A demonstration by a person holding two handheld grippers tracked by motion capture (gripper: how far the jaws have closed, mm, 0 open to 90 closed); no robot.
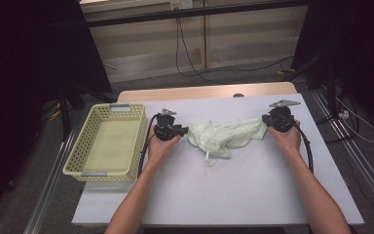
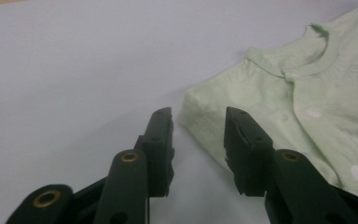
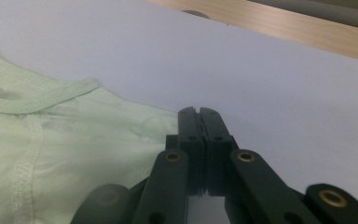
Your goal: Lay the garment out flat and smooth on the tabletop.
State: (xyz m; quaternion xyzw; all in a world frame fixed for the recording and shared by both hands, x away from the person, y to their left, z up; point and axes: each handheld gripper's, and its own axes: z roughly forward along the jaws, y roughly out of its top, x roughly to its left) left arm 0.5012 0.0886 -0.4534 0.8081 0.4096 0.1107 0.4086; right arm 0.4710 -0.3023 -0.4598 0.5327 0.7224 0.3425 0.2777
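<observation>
A recording lab or test room: a bench (image 1: 214, 195) under a plain pale cover, black curtains (image 1: 29, 48) hung on both sides, loose cables (image 1: 190, 58) trailing over a grey floor, and metal floor rails (image 1: 350, 141) running beside the bench.

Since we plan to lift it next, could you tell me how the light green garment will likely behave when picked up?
The light green garment lies crumpled with soft folds, so it will probably hang limp and sag. Thin knit fabric suggests it is light. A dangling tie may trail or snag.
</observation>
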